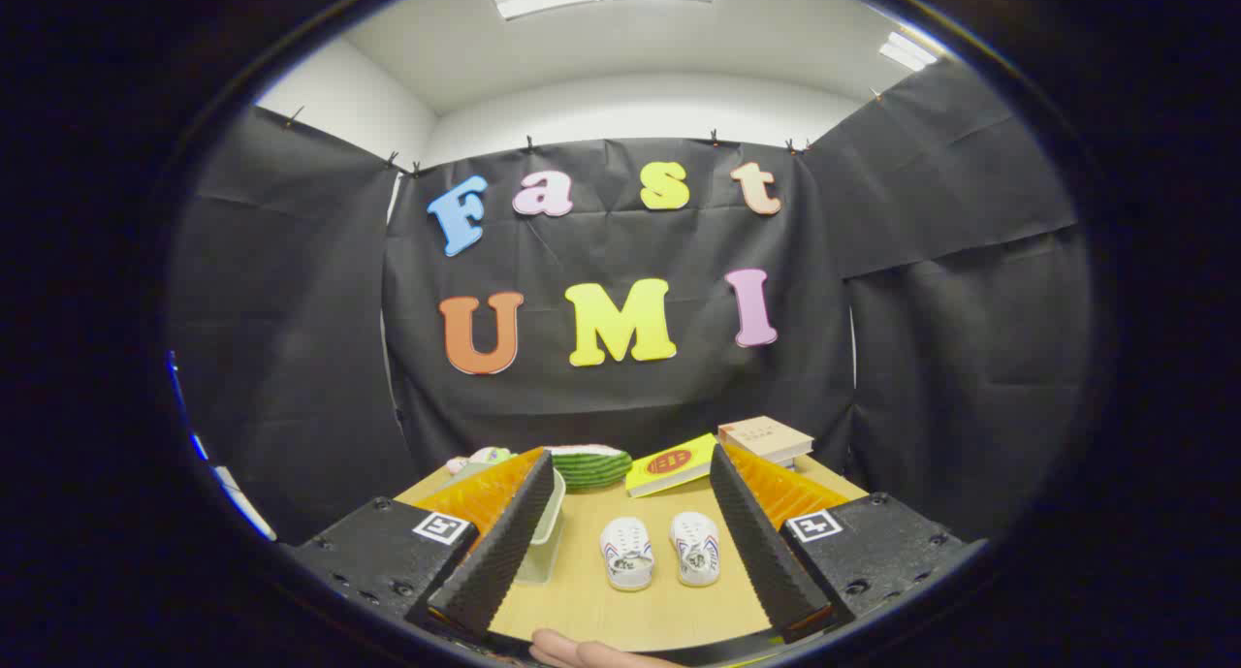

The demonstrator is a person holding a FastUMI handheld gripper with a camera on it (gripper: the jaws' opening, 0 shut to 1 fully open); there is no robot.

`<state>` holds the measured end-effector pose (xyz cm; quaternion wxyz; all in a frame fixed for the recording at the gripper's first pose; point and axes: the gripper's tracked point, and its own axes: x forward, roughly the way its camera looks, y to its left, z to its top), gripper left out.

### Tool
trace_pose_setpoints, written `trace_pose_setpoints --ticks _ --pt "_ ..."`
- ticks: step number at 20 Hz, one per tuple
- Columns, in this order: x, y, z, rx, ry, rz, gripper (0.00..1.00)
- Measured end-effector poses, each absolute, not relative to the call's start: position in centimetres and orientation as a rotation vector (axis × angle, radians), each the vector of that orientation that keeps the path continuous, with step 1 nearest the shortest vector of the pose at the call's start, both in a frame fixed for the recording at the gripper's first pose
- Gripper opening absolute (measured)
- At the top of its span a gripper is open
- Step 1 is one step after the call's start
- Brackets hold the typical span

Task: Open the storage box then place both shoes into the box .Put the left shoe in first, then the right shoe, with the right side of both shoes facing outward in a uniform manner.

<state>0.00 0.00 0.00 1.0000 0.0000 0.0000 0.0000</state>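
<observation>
A clear box (545, 542) is seen on the counter (659, 610), partly hidden behind the left finger. The jaws (630, 615) are held wide apart, with nothing gripped. Between the fingers, just ahead, 2 white shoes (661, 550) are laid side by side, apart, long axes running away from the jaws; which end is the toe cannot be told. Beyond lie 1 green striped thing (589, 466) and 2 books (717, 453).

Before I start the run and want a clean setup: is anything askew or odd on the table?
Nothing stands out. The two white shoes sit side by side, upright, between the open tool's fingers. The clear storage box sits beside the left finger, partly hidden.
</observation>
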Motion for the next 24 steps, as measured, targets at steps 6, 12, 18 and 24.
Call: trace_pose_setpoints --ticks 6,12,18,24 --pt "0.5 -0.4 0.1 -0.024 0.009 -0.001 1.0" --pt "2.8 -1.3 0.0 -0.046 0.035 -0.003 1.0" --pt "7.8 -1.5 -1.0 -0.017 0.087 0.022 1.0" --pt "15.1 -1.5 -2.9 0.061 0.189 0.099 1.0"
